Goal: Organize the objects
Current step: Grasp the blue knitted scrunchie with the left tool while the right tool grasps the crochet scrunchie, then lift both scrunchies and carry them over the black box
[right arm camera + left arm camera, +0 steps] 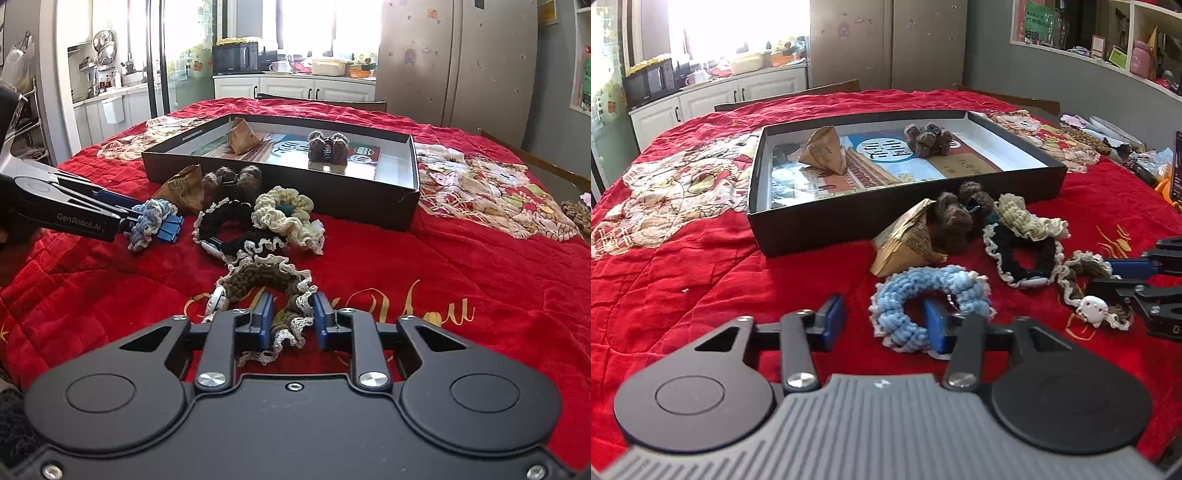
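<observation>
A light-blue scrunchie (923, 295) lies ringed around my left gripper's (884, 321) right finger. Its near band sits between the jaws, and a strip of red cloth shows between it and the left pad. My right gripper (293, 319) is shut on the olive scrunchie with white lace (269, 280), which carries a white charm (218, 301). Beyond them lie a black scrunchie (1023, 254), a cream one (1023, 218), a brown pompom clip (955, 218) and a gold paper packet (905, 243). The black box (849, 225) holds another packet (822, 149) and another pompom clip (927, 138).
Everything rests on a red quilted cloth (701, 277) with a patchwork patch (676, 192). Small clutter sits along the right edge (1126, 147). Wooden chair backs (790, 96) stand behind the table, with kitchen cabinets beyond.
</observation>
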The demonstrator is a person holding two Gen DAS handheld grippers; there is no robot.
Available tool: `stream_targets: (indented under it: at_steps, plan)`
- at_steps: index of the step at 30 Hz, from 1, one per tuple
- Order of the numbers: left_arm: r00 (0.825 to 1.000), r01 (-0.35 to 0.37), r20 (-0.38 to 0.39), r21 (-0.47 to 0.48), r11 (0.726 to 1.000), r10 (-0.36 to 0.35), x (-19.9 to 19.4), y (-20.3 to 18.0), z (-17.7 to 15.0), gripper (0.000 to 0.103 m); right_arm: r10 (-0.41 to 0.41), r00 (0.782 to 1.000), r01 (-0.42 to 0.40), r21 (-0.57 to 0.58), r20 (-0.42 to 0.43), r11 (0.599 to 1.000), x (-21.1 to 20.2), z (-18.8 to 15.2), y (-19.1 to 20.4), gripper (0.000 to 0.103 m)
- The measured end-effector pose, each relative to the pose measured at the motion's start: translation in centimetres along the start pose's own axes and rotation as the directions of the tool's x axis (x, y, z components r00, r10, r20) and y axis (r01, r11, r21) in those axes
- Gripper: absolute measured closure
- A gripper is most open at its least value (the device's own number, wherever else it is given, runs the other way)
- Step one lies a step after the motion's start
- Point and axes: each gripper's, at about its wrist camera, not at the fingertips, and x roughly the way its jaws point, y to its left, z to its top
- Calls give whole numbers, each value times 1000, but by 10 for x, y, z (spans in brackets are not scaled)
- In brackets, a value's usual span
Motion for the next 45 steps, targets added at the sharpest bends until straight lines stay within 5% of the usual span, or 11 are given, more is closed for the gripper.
stream_targets:
  at_steps: [12,45]
  plan:
    - [1000,-1,9,31,1000,1,-4,-8,0,86,2,1000,-2,-11,6,1000,-1,0,1,91]
    - [994,14,107,61,998,-20,-45,-18,13,88,11,989,5,-110,151,994,-32,28,17,92]
